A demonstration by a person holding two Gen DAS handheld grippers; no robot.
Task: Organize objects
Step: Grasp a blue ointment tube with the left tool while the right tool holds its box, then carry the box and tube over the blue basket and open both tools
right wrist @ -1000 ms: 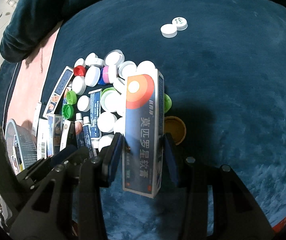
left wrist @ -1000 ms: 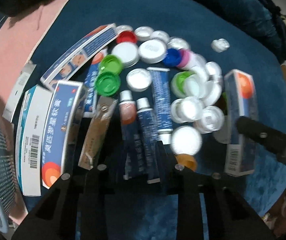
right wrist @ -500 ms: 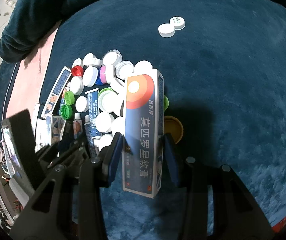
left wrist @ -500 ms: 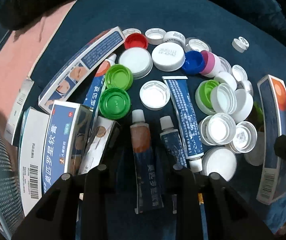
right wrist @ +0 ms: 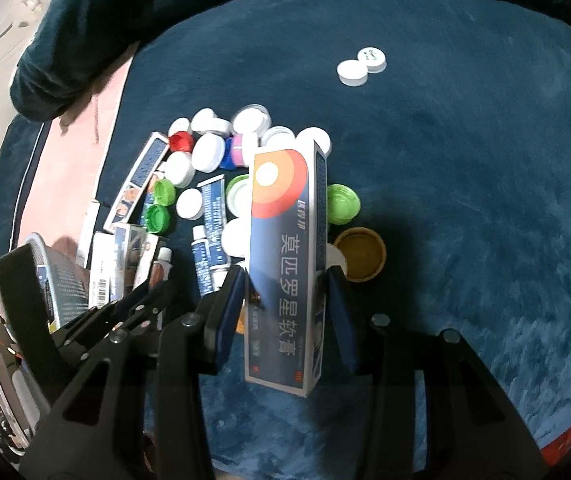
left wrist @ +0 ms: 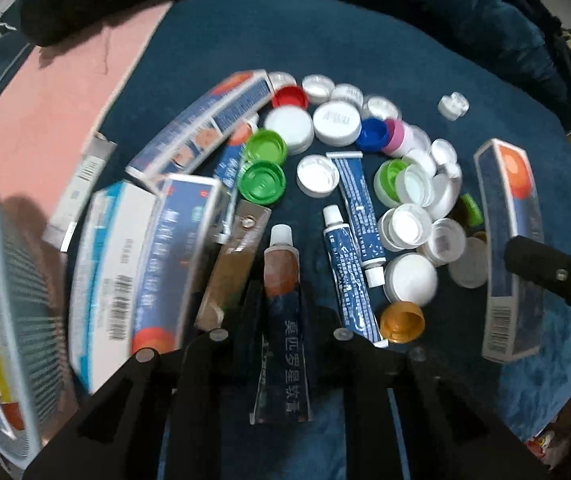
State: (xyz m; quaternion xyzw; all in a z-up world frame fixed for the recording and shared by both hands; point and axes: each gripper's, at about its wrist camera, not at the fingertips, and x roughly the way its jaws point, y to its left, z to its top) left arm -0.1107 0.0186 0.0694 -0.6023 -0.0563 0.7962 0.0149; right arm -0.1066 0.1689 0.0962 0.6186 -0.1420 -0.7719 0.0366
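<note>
Sorting barely started tbh: tube (left wrist: 283, 312) pinched by left gripper (left wrist: 281, 304), box (right wrist: 287, 264) clamped by right gripper (right wrist: 285, 300). Caps (left wrist: 405, 216) left scattered, basket (left wrist: 5, 320) at 9 o'clock.

Tubes (left wrist: 351, 216) lie mid-pile w/ caps (left wrist: 409, 224) to their right, boxes (left wrist: 153, 256) left, basket (left wrist: 1, 320) far left.
</note>
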